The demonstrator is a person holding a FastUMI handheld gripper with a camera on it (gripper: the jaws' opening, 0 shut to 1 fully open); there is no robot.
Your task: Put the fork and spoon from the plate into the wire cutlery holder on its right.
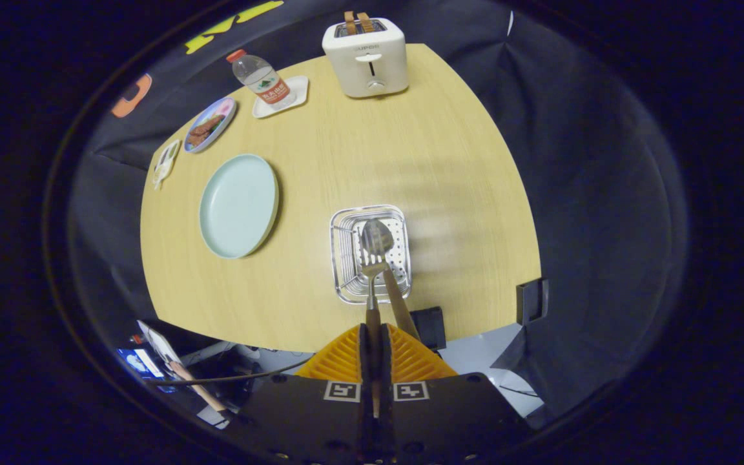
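Pale green plate [239,205], white toaster [365,57], ridged orange claw [376,349]

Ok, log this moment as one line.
tongs: shut on fork | fork: above holder | spoon: in holder | plate: bare

fork [371,284] handle: hidden between the closed jaws | spoon [382,248] handle: lower end hidden behind orange finger | desk [449,194] near edge: hidden behind gripper [375,336]
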